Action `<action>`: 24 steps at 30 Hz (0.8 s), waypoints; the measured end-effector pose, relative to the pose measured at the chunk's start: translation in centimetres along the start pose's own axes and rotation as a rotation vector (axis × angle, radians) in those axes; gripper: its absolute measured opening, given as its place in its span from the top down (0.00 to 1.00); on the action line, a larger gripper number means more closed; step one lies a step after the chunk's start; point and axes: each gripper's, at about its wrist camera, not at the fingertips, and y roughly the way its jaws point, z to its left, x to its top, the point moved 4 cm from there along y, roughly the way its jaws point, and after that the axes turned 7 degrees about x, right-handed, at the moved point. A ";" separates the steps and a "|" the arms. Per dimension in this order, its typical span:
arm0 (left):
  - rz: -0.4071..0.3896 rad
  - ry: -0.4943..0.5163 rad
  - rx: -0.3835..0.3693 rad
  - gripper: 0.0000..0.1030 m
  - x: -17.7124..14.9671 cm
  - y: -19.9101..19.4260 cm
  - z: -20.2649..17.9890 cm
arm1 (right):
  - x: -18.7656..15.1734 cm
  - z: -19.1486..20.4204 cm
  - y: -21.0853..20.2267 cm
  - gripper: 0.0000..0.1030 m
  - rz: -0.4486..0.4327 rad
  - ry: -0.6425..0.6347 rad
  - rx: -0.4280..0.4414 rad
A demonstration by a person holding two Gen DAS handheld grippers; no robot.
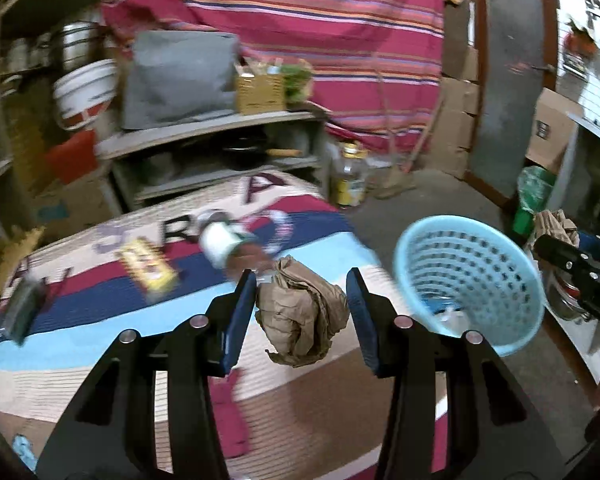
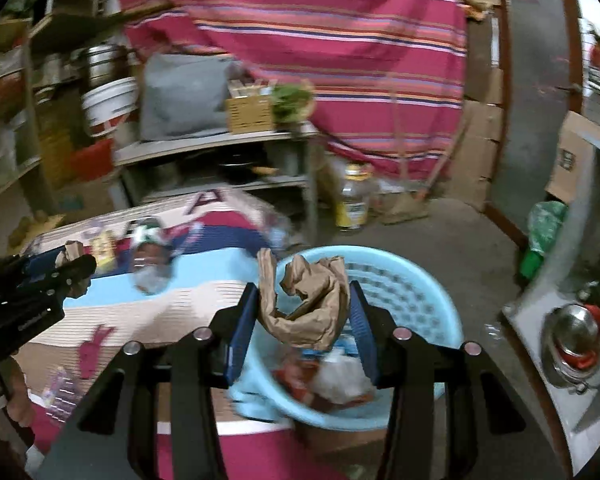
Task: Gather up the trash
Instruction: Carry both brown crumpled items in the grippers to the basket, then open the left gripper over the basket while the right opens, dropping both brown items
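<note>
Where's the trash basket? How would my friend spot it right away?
Find the big striped mat spread on the floor. Just off its edge, on the bare grey floor, stands the light blue plastic basket. It is round, its wall is full of little holes, and trash already lies inside, unlike the solid white bucket on the shelf.

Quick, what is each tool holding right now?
Left tool: closed on a crumpled brown paper wad.
Right tool: closed on another crumpled brown paper wad.
</note>
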 end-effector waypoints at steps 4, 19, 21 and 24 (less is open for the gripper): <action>0.024 0.037 -0.036 0.56 0.0 1.7 -4.4 | -0.5 -4.5 0.1 0.56 0.009 0.060 -0.049; 0.122 0.102 -0.103 0.55 -0.1 8.7 -13.1 | -4.0 -11.0 3.8 0.56 0.085 0.127 -0.141; 0.118 0.115 -0.101 0.54 0.1 9.0 -13.6 | -4.2 -11.1 4.1 0.56 0.092 0.127 -0.144; 0.127 0.129 -0.105 0.53 0.4 9.8 -14.4 | -4.4 -11.4 4.6 0.56 0.101 0.138 -0.145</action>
